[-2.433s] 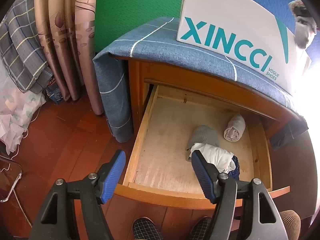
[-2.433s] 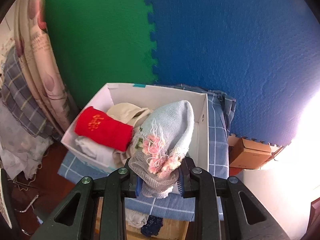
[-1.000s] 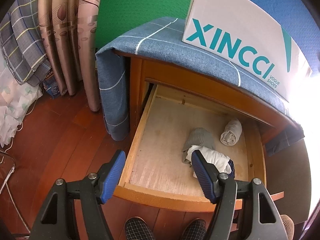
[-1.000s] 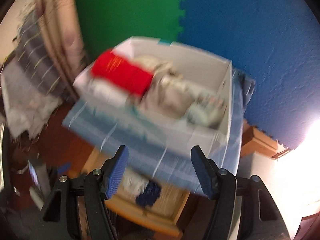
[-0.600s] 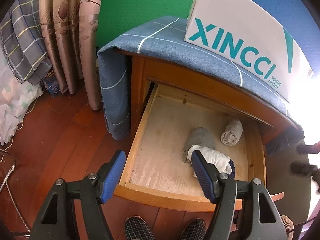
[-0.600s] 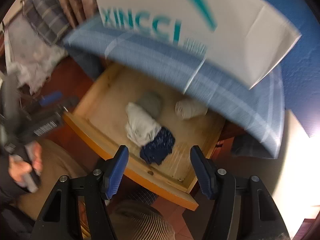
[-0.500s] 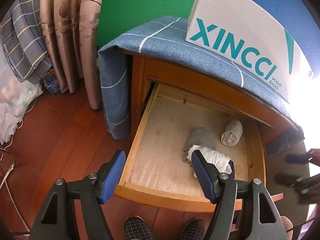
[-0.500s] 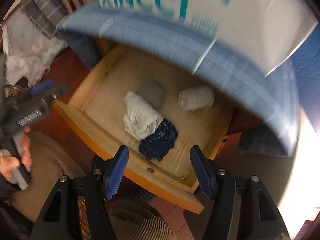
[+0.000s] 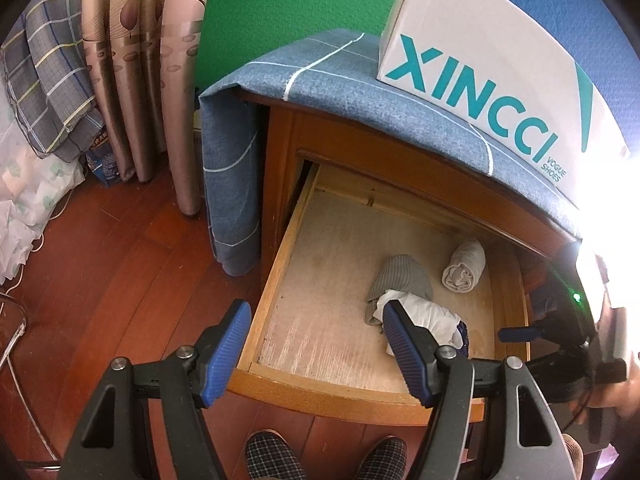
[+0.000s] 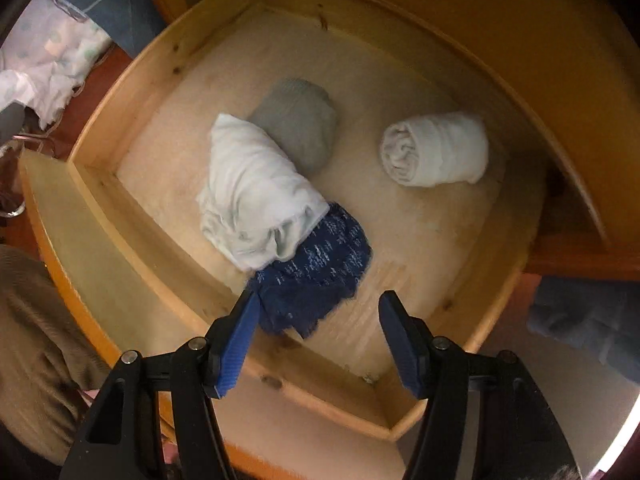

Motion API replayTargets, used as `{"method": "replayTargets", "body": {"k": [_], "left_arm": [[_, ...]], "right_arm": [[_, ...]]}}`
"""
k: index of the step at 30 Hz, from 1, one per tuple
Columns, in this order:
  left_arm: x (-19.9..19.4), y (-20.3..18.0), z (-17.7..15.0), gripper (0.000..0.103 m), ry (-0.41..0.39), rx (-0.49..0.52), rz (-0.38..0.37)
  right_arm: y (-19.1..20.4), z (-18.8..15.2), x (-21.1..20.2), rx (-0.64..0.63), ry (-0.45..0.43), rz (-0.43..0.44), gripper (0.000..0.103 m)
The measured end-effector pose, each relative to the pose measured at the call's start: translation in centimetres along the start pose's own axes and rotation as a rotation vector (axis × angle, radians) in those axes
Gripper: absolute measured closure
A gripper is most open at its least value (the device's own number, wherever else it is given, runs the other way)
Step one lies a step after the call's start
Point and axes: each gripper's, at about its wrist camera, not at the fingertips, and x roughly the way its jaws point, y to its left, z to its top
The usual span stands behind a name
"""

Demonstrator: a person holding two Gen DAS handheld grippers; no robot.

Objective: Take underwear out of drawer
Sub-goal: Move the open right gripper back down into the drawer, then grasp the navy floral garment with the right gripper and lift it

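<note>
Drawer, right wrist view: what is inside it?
Inside the drawer: a grey garment, a white bundle overlapping a navy lace piece, and a rolled white piece. What lies beneath the bundle is covered.

Green wall panel (image 9: 256, 4), blue wall panel (image 9: 568, 20), reddish wood floor (image 9: 100, 264), patterned curtains (image 9: 136, 80).

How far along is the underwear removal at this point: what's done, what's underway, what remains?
Done: the drawer stands pulled open, its contents exposed. Underway: the right gripper points down over the front of the drawer, jaws open and empty, the dark blue piece just beyond its fingertips. Left: four pieces remain inside, the blue one, the white bundle, the grey piece and the white roll. The left gripper is open, holding nothing.
</note>
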Motion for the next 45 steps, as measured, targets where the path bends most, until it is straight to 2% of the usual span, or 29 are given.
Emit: {"method": "replayTargets", "body": {"k": [4, 8, 11, 13, 17, 23, 28, 33, 42, 45], "left_arm": [[0.1, 0.2, 0.0, 0.033, 0.003, -0.01, -0.007], [0.1, 0.3, 0.0, 0.033, 0.003, -0.02, -0.012], [0.3, 0.4, 0.1, 0.033, 0.005, -0.023, -0.013], [0.3, 0.4, 0.2, 0.033, 0.005, -0.026, -0.013], [0.4, 0.5, 0.3, 0.033, 0.009, -0.032, -0.015], [0.5, 0.5, 0.3, 0.033, 0.011, -0.034, -0.017], [0.5, 0.7, 0.3, 0.033, 0.013, -0.04, -0.022], [0.6, 0.8, 0.3, 0.033, 0.015, -0.044, -0.026], [0.7, 0.8, 0.4, 0.033, 0.016, -0.047, -0.026], [0.7, 0.9, 0.4, 0.033, 0.017, -0.048, -0.027]], "right_arm": [[0.0, 0.5, 1.9, -0.022, 0.036, -0.028, 0.045], [0.0, 0.9, 4.0, -0.03, 0.078, -0.016, 0.045], [-0.4, 1.7, 4.8, -0.015, 0.097, 0.041, 0.045], [-0.4, 2.3, 5.0, -0.025, 0.094, 0.037, 0.04], [0.1, 3.2, 6.3, -0.056, 0.158, 0.07, 0.04], [1.1, 4.6, 7.3, -0.096, 0.184, 0.066, 0.033], [2.3, 5.4, 8.3, -0.152, 0.226, 0.011, 0.03], [3.9, 5.6, 9.3, -0.15, 0.233, 0.006, 0.028], [2.5, 5.2, 10.8, -0.142, 0.23, 0.032, 0.019], [3.1, 5.1, 10.9, -0.155, 0.23, 0.023, 0.022]]}}
